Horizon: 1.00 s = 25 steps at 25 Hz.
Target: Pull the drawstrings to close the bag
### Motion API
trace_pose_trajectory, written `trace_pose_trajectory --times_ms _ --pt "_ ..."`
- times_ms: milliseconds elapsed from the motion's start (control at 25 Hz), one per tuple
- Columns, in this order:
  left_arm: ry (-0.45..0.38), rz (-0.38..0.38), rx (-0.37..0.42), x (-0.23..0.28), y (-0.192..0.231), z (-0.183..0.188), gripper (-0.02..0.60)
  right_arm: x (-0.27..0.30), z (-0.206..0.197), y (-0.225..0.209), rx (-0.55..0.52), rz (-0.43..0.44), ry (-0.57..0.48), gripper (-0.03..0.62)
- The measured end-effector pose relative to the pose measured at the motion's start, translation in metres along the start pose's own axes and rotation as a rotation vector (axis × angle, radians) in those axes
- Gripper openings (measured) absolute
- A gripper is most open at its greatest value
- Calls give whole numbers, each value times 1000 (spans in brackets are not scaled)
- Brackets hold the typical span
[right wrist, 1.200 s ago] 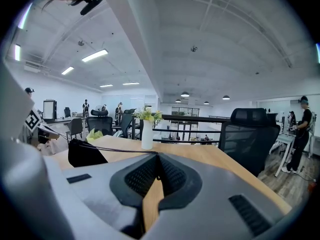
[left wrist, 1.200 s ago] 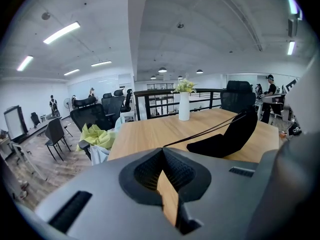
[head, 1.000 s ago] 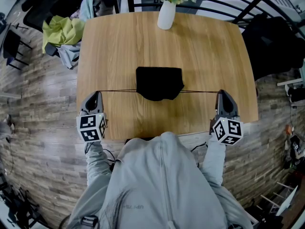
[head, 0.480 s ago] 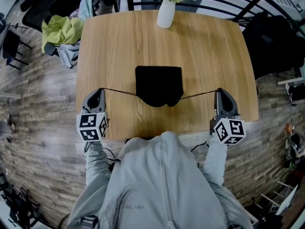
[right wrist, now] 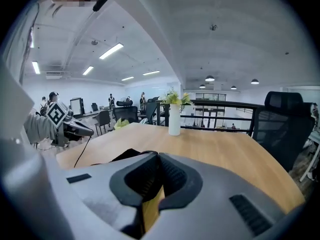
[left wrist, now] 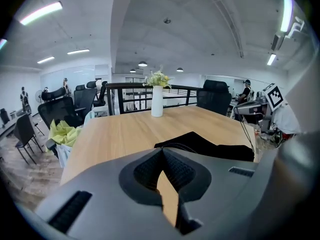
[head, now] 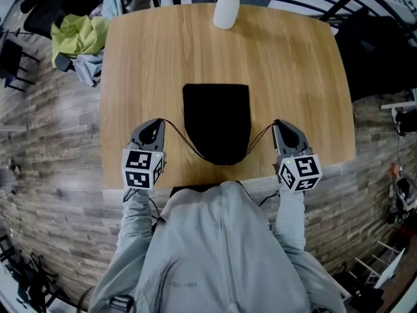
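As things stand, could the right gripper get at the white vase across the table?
Probably not freely. Bare table lies between the right gripper and the vase, but its fingers are shut on a drawstring of the black bag, and the vase stands at the far edge.

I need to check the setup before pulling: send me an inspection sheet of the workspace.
surface: wooden table, bare apart from the items below.
job's things: black bag lies flat mid-table; left drawstring and right drawstring curve slack from its near end.
clutter: white vase with flowers at the far edge.
grippers: left gripper jaws shut on the left drawstring; right gripper jaws shut on the right drawstring.
cables: thin cable hangs below the left gripper.
surroundings: yellow-green cloth heaped left of the table, plank floor, black railing.
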State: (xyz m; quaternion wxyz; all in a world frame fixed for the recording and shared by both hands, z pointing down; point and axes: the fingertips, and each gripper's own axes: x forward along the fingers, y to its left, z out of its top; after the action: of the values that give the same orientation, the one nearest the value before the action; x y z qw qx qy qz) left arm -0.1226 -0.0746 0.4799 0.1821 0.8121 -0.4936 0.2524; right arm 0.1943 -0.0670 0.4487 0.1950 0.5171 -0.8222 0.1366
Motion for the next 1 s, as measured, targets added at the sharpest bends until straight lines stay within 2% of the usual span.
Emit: trace_pose_trajectory --times_ms 440,680,880,920,1000 --pt "153 -93 -53 42 -30 -53 28 39 -77 23 -8 93 203 25" --pt "231 -112 -85 56 -39 -84 28 55 -125 21 36 84 324 25" --pt "268 -95 -82 58 -36 -103 32 56 -149 23 81 94 383 26" --pt "275 -96 -86 58 -35 -106 54 55 -152 24 82 93 391 26" --pt "288 -106 -103 59 -33 -110 142 54 -155 23 86 87 402 38"
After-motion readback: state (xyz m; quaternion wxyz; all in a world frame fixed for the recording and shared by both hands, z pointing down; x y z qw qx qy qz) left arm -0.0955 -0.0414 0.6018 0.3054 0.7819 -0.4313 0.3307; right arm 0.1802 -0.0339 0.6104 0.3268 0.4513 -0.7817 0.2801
